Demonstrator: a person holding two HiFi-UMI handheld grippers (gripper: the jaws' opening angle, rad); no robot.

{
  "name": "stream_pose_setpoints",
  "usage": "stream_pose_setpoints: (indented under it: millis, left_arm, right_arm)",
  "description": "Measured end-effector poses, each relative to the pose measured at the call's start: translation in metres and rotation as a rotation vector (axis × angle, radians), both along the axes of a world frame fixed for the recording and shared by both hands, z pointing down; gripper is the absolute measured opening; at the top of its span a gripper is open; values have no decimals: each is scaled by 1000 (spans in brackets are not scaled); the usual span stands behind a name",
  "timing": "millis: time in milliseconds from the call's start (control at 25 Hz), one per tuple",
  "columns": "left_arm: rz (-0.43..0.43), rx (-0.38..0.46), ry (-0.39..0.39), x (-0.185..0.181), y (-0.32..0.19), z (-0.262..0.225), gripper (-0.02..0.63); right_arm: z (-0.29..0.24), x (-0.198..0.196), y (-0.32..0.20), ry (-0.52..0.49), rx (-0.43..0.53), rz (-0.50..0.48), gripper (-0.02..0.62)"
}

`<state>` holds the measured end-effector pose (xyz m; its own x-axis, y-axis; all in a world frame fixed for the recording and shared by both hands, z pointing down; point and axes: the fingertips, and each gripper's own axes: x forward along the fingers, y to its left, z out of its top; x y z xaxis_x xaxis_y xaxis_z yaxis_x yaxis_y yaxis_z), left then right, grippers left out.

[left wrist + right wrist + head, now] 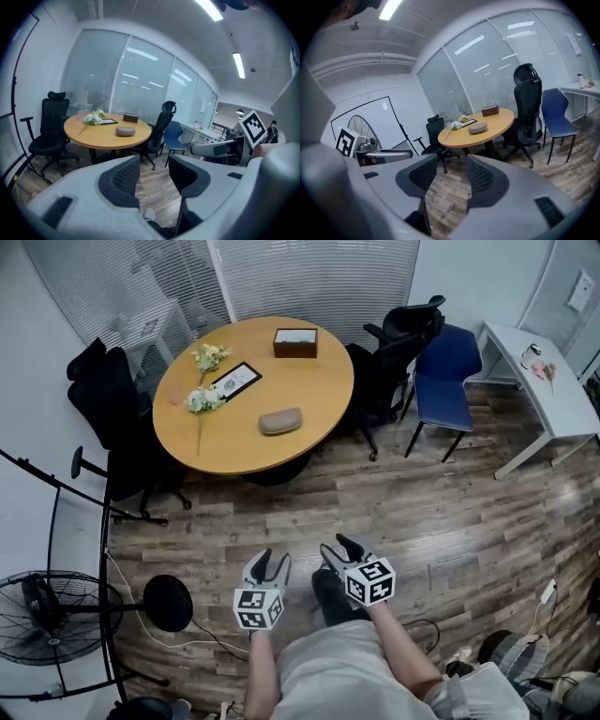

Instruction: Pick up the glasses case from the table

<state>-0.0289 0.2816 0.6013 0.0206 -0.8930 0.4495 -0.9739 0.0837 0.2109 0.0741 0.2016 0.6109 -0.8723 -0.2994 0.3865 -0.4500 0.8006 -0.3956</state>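
The glasses case (280,421) lies flat on the round tabletop (234,444), towards its near edge and apart from the box (295,342) at the far edge. Left tongs (275,559) and right tongs (338,546) both stand wide open, gripping nothing, over the floor (450,521), well apart from the tabletop.

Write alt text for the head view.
A tan oval glasses case lies on a round wooden table, near white flowers and a brown box. At the bottom, the left gripper and right gripper hang over the plank floor, jaws apart and empty, well short of the table.
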Motion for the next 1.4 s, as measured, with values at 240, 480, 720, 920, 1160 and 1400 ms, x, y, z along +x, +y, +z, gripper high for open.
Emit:
stream_pose_setpoints:
  millis: [240, 480, 720, 920, 1160, 1400]
  left_arm:
    - [37, 15, 4, -21, -65, -11, 179]
    - [60, 25, -12, -44, -122, -21, 179]
    - [83, 19, -37, -68, -170, -25, 179]
    - [95, -12, -53, -88, -202, -18, 179]
    - [57, -1, -83, -110, -233, -16, 183]
    - [16, -7, -60, -127, -238, -7, 184]
  right_arm:
    - [-12, -29, -50, -12, -1, -10, 199]
    - [-25, -56, -107, -34, 13, 7, 199]
    - [-26, -79, -159, -50, 13, 1, 199]
    - [-22, -93, -208, -60, -2, 34, 199]
    - [-16, -114, -243, -59, -7, 14, 222]
    - [-12, -128, -252, -63, -26, -14, 222]
